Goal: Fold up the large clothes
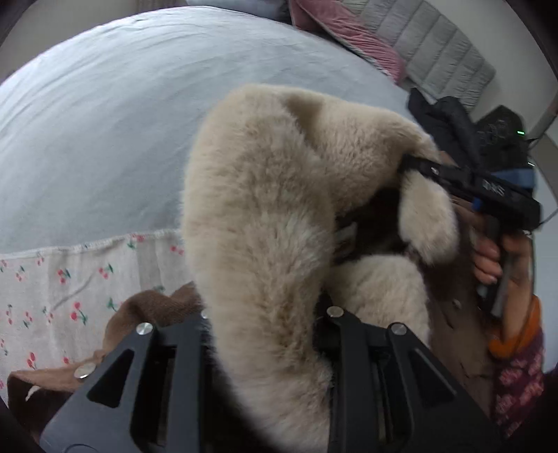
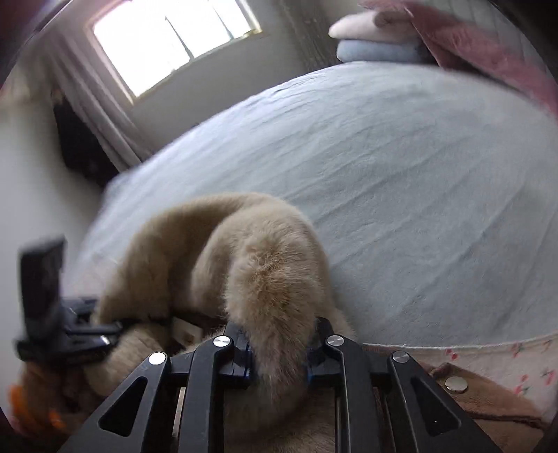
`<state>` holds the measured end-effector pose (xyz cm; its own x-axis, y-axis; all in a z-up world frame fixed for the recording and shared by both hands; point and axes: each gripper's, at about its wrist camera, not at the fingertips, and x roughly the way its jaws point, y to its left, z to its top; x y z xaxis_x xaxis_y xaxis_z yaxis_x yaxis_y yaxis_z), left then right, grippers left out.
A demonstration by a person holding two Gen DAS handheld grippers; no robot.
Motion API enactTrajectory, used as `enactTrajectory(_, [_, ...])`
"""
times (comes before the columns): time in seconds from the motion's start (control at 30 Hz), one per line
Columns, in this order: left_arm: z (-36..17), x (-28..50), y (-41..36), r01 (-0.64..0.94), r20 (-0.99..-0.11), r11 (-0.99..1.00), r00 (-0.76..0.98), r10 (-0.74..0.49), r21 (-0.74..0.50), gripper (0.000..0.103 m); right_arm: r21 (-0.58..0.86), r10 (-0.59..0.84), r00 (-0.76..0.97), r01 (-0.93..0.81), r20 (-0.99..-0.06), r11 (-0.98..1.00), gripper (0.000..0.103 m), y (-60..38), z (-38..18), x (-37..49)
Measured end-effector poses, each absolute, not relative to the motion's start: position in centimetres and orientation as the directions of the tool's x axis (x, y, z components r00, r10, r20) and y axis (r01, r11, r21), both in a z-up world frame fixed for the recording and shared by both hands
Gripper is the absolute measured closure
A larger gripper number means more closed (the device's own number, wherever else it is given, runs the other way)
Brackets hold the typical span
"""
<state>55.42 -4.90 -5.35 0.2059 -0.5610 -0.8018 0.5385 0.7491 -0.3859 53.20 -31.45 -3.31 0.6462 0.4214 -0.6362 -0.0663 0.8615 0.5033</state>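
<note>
A brown coat with thick beige fur (image 1: 265,209) lies bunched at the near edge of the bed. In the left wrist view a fold of fur runs up between my left gripper's (image 1: 268,320) fingers, which are shut on it. My right gripper (image 1: 411,165) comes in from the right, held by a hand, and pinches another part of the fur. In the right wrist view the right gripper (image 2: 279,336) is shut on a fur fold (image 2: 272,278), and my left gripper (image 2: 115,327) grips the fur at the left. The coat's brown outer cloth (image 2: 488,400) shows a metal snap.
A light blue sheet (image 1: 122,122) covers the wide bed (image 2: 418,191) beyond the coat. A white cherry-print cloth (image 1: 52,278) lies along the near edge. Pillows (image 2: 373,38), a pink quilt (image 1: 348,31) and a grey padded headboard (image 1: 443,45) are at the far end. A window (image 2: 167,38) is behind.
</note>
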Motion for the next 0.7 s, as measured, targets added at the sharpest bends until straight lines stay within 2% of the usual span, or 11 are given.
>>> enactTrajectory(0.07, [-4.0,54.2,-3.1,0.564,-0.721,0.656,0.146,-0.677,-0.502,0.078,0.573,0.473,0.646,-0.065,-0.599,0.817,0.085,-32.3,-3.3,53.1])
enactTrajectory(0.17, [-2.3,53.8,-0.4,0.575,-0.537,0.501,0.122,-0.835,-0.647,0.078,0.668,0.525,0.641,-0.025,-0.56,0.743,0.085,-33.1,-4.4,53.3])
enactTrajectory(0.23, [-2.8,54.2,1.3,0.537,-0.423,0.448,0.178,-0.888,-0.714,0.078,0.738,0.562,0.638,0.016,-0.527,0.674,0.085,-34.0,-5.5,53.6])
enactTrajectory(0.27, [-3.8,54.8,1.9,0.491,-0.408,0.457,0.211,-0.888,-0.742,0.078,0.752,0.562,0.636,0.044,-0.529,0.658,0.085,-34.2,-6.0,53.8])
enactTrajectory(0.37, [-7.9,57.4,1.8,0.273,-0.512,0.611,0.356,-0.782,-0.743,0.077,0.748,0.531,0.625,0.133,-0.572,0.65,0.085,-34.3,-7.3,54.5])
enactTrajectory(0.47, [-8.7,57.0,-0.3,0.25,-0.609,0.733,0.424,-0.67,-0.633,0.067,0.706,0.482,0.64,0.136,-0.598,0.695,0.081,-33.3,-7.3,54.4])
enactTrajectory(0.5, [-7.9,56.2,-1.1,0.269,-0.629,0.768,0.45,-0.634,-0.581,0.063,0.669,0.448,0.647,0.131,-0.617,0.732,0.074,-32.7,-6.7,54.0])
enactTrajectory(0.53, [-6.9,55.3,-2.0,0.288,-0.658,0.809,0.473,-0.585,-0.512,0.052,0.63,0.414,0.65,0.129,-0.637,0.766,0.069,-32.3,-5.8,53.6])
enactTrajectory(0.57, [-6.1,54.6,-2.7,0.307,-0.686,0.846,0.496,-0.532,-0.435,0.037,0.591,0.389,0.647,0.119,-0.656,0.798,0.056,-31.7,-5.0,53.0])
enactTrajectory(0.6, [-5.3,53.6,-3.6,0.33,-0.702,0.871,0.517,-0.49,-0.365,0.031,0.546,0.368,0.64,0.098,-0.675,0.832,0.042,-31.2,-4.1,52.3])
enactTrajectory(0.7, [-3.5,50.4,-5.4,0.402,-0.712,0.888,0.555,-0.43,-0.224,0.02,0.383,0.253,0.652,0.062,-0.715,0.922,0.034,-31.0,-1.5,49.1])
